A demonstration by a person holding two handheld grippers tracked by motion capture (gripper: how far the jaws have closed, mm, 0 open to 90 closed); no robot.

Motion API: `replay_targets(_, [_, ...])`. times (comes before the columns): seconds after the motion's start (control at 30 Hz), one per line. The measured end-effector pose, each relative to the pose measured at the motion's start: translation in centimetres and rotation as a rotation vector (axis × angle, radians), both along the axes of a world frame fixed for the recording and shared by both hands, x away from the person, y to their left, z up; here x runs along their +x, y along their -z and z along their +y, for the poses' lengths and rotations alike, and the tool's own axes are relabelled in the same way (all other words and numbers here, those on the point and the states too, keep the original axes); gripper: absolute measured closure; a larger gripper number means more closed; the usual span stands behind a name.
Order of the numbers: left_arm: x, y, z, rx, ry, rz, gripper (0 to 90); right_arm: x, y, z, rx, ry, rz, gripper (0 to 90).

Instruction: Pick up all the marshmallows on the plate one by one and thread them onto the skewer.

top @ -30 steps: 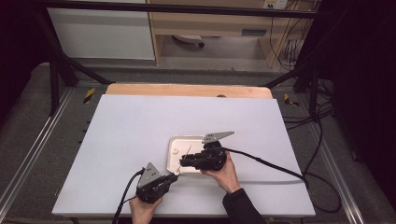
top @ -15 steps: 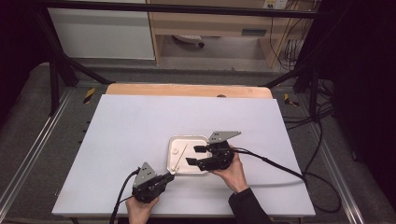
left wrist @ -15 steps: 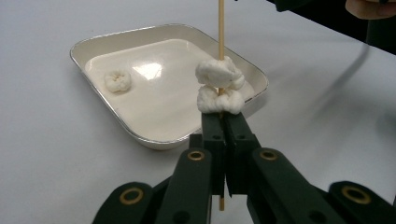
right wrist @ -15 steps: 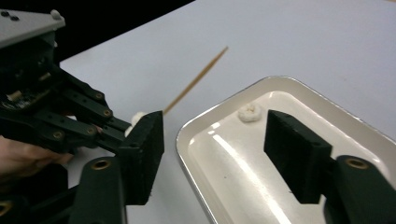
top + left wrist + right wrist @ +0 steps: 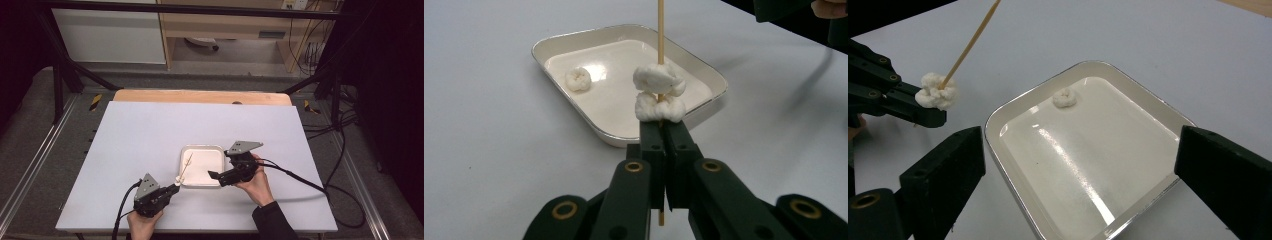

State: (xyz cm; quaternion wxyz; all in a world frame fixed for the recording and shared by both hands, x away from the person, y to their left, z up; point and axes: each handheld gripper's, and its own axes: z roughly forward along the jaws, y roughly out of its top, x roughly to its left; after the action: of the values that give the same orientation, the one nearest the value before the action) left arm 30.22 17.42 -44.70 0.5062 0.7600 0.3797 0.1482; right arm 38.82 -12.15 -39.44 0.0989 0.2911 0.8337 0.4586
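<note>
A thin wooden skewer stands pinched near its lower end in the left gripper, whose jaws are closed tight on the stick, at the near left corner of the tray. Two white, soft-looking lumps, the threaded pieces, sit on the skewer one above the other, just above the jaw tips, with most of the stick bare beyond them.

One more loose white piece lies alone in the shallow cream tray, towards its far side in the right gripper view. The tray rests near the middle of the pale table, a little towards the near edge.

The right gripper hovers at the near right edge of the tray. Its jaws have just been opening and now stand wide apart, with nothing between them.

By the look of it, the work is well along: two pieces are threaded and one is left in the tray. What probably remains is for the right gripper to pick up that last piece and push it onto the skewer's free tip while the left holds the stick steady.
</note>
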Motion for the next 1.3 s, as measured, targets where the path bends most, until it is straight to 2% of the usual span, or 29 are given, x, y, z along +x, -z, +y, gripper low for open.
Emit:
replay_targets(0.27, [0.0, 0.0, 0.8, 0.009, -0.01, 0.002, 87.9, 0.5, 0.3, 0.5, -0.014, 0.027, 0.016, 2.8])
replay_targets(0.4, [0.0, 0.0, 1.2, 0.011, -0.017, 0.003, 87.9, 1.0, 0.4, 1.2, 0.0, 0.041, 0.026, 2.5])
replay_targets(0.5, [0.0, 0.0, 1.5, 0.011, -0.022, 0.002, 87.9, 1.3, 0.5, 2.0, -0.026, 0.047, 0.019, 2.3])
replay_targets(0.8, [-0.1, 0.0, 2.0, 0.012, -0.031, 0.004, 87.9, 2.7, 0.9, 4.9, -0.06, 0.053, 0.022, 3.9])
replay_targets(1.03, [0.0, 0.0, 2.3, 0.01, -0.036, 0.004, 87.9, 4.0, 1.4, 6.4, -0.082, 0.064, 0.025, 4.7])
replay_targets(1.27, [0.0, 0.1, 2.6, 0.007, -0.042, 0.008, 87.9, 5.2, 2.3, 7.6, -0.128, 0.075, 0.038, 6.4])
replay_targets(1.3, [0.0, 0.1, 2.6, 0.007, -0.042, 0.007, 87.9, 5.3, 2.4, 7.8, -0.122, 0.072, 0.042, 7.3])
